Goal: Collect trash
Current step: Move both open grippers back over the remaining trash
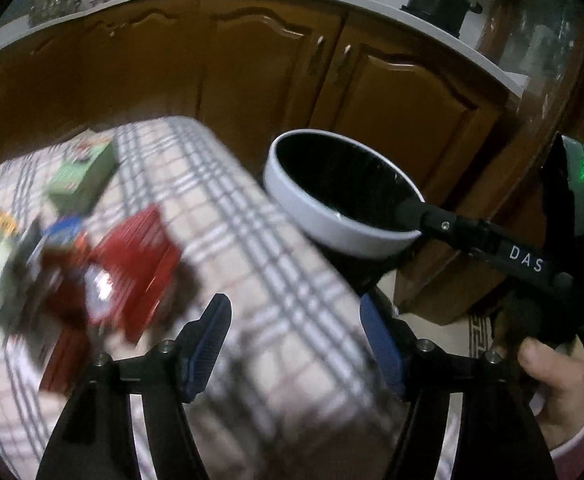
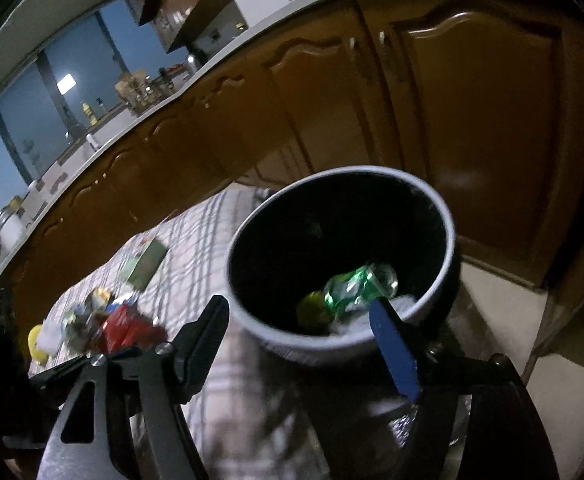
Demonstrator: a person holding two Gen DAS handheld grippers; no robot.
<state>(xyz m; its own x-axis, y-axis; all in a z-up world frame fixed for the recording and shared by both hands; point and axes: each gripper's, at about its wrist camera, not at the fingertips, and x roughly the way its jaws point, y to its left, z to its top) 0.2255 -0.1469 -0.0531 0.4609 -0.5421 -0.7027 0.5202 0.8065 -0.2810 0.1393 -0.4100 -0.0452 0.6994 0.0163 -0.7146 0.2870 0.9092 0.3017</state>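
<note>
A white-rimmed black trash bin (image 1: 331, 200) stands beside a table with a checked cloth (image 1: 252, 240). In the right wrist view the bin (image 2: 343, 344) holds a crushed green bottle (image 2: 355, 286), a yellow piece and white paper. Blurred trash lies on the cloth: a red packet (image 1: 136, 264), a green box (image 1: 84, 176) and other wrappers. My left gripper (image 1: 295, 340) is open and empty above the cloth. My right gripper (image 2: 299, 340) is open and empty at the bin's rim; one of its fingers (image 1: 415, 208) reaches over the rim in the left wrist view.
Brown cabinet doors (image 1: 252, 64) under a white counter stand close behind the table and bin. Pots (image 1: 439, 4) sit on the counter. Tiled floor (image 2: 503, 312) shows right of the bin. More trash (image 2: 104, 320) lies at the table's left.
</note>
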